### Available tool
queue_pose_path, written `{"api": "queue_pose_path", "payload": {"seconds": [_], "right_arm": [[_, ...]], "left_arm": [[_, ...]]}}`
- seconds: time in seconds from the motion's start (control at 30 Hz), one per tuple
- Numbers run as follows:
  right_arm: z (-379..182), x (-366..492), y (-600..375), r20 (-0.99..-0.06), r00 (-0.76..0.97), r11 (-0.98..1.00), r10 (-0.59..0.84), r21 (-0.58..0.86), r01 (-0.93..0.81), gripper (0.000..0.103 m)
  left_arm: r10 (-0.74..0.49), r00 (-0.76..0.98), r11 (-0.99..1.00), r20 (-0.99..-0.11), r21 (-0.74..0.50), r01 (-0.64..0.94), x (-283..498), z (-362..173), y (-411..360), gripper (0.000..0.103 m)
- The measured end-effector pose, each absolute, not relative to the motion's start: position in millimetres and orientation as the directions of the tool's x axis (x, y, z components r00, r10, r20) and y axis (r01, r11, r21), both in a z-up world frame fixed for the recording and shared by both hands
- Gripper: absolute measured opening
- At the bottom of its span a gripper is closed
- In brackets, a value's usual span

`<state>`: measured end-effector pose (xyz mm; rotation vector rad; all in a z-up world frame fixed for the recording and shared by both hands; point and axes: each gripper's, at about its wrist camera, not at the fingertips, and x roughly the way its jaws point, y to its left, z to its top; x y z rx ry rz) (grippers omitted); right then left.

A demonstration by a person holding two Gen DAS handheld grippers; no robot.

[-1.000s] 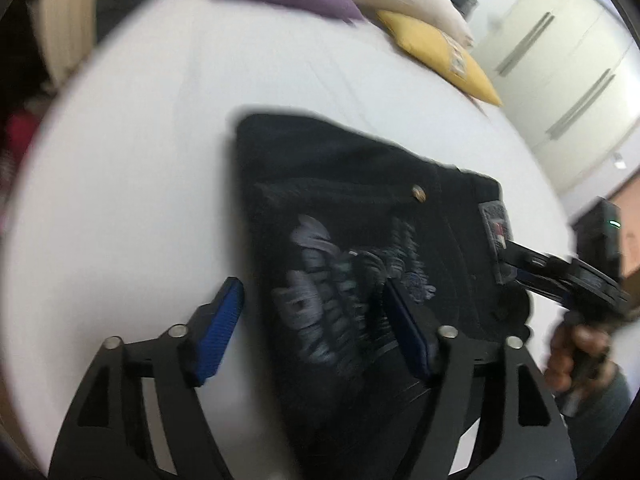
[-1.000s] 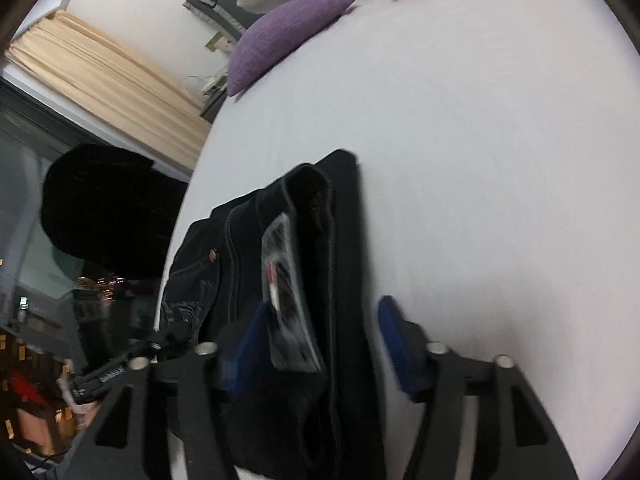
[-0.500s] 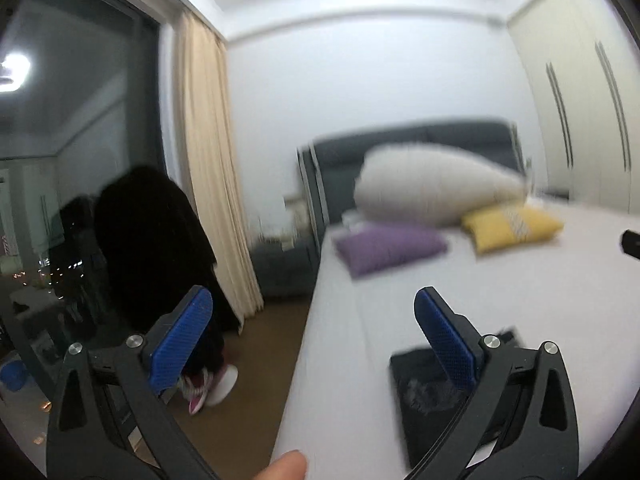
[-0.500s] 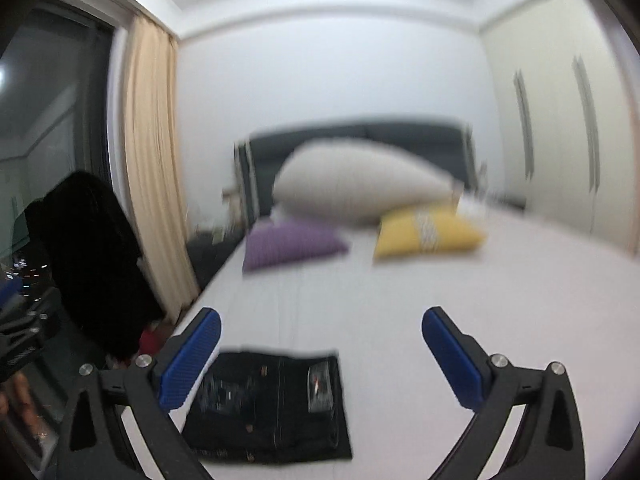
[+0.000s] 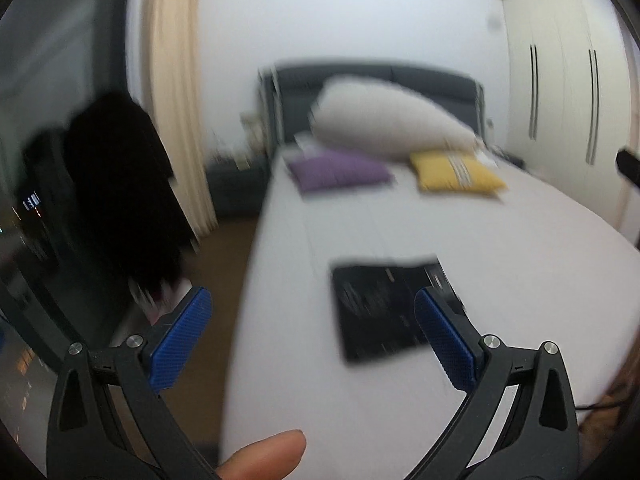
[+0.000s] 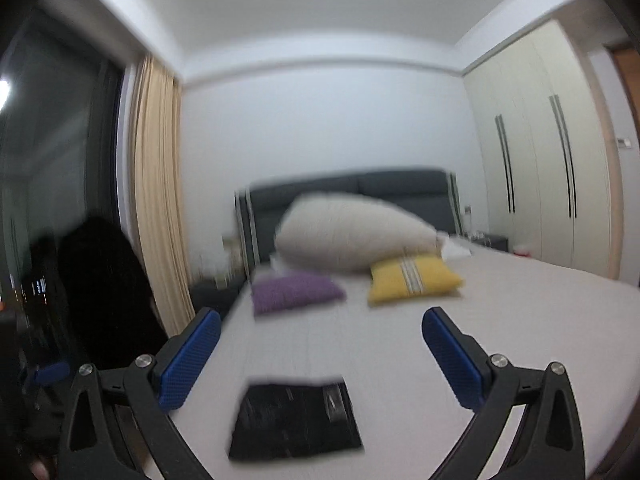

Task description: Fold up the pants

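The black pants (image 5: 384,308) lie folded into a flat rectangle on the white bed (image 5: 500,240), near its left edge. They also show in the right wrist view (image 6: 294,420). My left gripper (image 5: 316,340) is open and empty, held back from the bed with the pants behind its right finger. My right gripper (image 6: 320,356) is open and empty, held above and short of the pants. Both views are blurred.
A purple cushion (image 6: 296,292), a yellow cushion (image 6: 412,278) and a large cream pillow (image 6: 356,238) lie at the grey headboard. A beige curtain (image 6: 156,196) and a dark garment (image 6: 104,292) stand left of the bed. White wardrobes (image 6: 552,184) line the right wall.
Both grippers have let go of the pants, opened wide and pulled up and back from the bed. The pants now lie folded and untouched.
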<state>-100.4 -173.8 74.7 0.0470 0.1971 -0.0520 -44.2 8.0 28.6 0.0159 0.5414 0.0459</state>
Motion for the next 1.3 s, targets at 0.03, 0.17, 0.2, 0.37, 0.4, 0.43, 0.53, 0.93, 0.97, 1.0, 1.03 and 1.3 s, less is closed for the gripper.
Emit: {"api": "queue_pose_path", "payload": {"seconds": [0.03, 0.17, 0.2, 0.37, 0.4, 0.43, 0.53, 0.93, 0.97, 1.0, 1.03, 1.3], "right_arm": [[63.6, -89.7, -174.3, -0.238, 0.969, 0.997, -0.068, 0.02, 0.075, 0.103], [43.7, -89.3, -174.1, -0.337, 0.938, 0.993, -0.084, 0.049, 0.107, 0.103], [38.9, -88.9, -174.3, -0.353, 0.932, 0.992, -0.082, 0.061, 0.11, 0.103], [16.6, -86.8, -162.7, -0.445, 0.889, 0.991, -0.104, 0.027, 0.13, 0.103], [15.2, -88.5, -159.8, -0.453, 0.885, 0.991, -0.106, 0.021, 0.129, 0.103], [13.0, -87.9, -157.2, -0.463, 0.88, 0.992, -0.105, 0.016, 0.126, 0.103], [6.7, -87.8, -149.7, -0.492, 0.865, 0.993, -0.1, 0.004, 0.117, 0.103], [0.0, -88.4, -137.7, -0.543, 0.836, 0.996, -0.074, -0.007, 0.084, 0.103], [-1.0, -88.3, -137.9, -0.546, 0.835, 0.997, -0.072, -0.005, 0.082, 0.103], [-1.2, -88.2, -138.5, -0.549, 0.833, 0.997, -0.07, -0.003, 0.081, 0.103], [-1.2, -87.5, -140.0, -0.552, 0.831, 0.997, -0.069, -0.002, 0.081, 0.103], [-1.5, -87.1, -142.6, -0.562, 0.825, 0.997, -0.06, 0.004, 0.075, 0.103]], "left_arm": [[0.037, 0.831, 0.999, -0.555, 0.01, -0.037, -42.4, 21.2, 7.1, 0.103], [0.016, 0.757, 0.999, -0.654, -0.019, -0.038, -25.8, -13.6, 3.9, 0.103], [0.021, 0.75, 0.999, -0.662, -0.013, -0.04, -24.3, -19.1, 3.8, 0.103], [0.015, 0.722, 0.999, -0.692, -0.017, -0.037, -22.0, -41.4, -0.4, 0.103], [0.015, 0.721, 0.999, -0.693, -0.017, -0.037, -22.7, -42.9, -0.6, 0.103], [0.014, 0.72, 0.999, -0.694, -0.016, -0.035, -16.5, -46.7, -1.1, 0.103], [0.01, 0.719, 0.999, -0.695, -0.017, -0.031, -9.0, -52.0, -2.5, 0.103], [0.014, 0.706, 0.999, -0.708, -0.018, -0.037, 2.4, -55.9, 0.9, 0.103], [0.015, 0.706, 0.999, -0.708, -0.017, -0.038, 2.2, -56.0, 0.3, 0.103], [0.014, 0.705, 0.999, -0.709, -0.016, -0.036, 2.8, -56.6, -0.1, 0.103], [0.013, 0.705, 0.999, -0.709, -0.016, -0.035, 3.2, -56.9, -0.4, 0.103], [0.012, 0.703, 0.999, -0.711, -0.014, -0.031, 2.9, -57.1, -2.0, 0.103]]}}
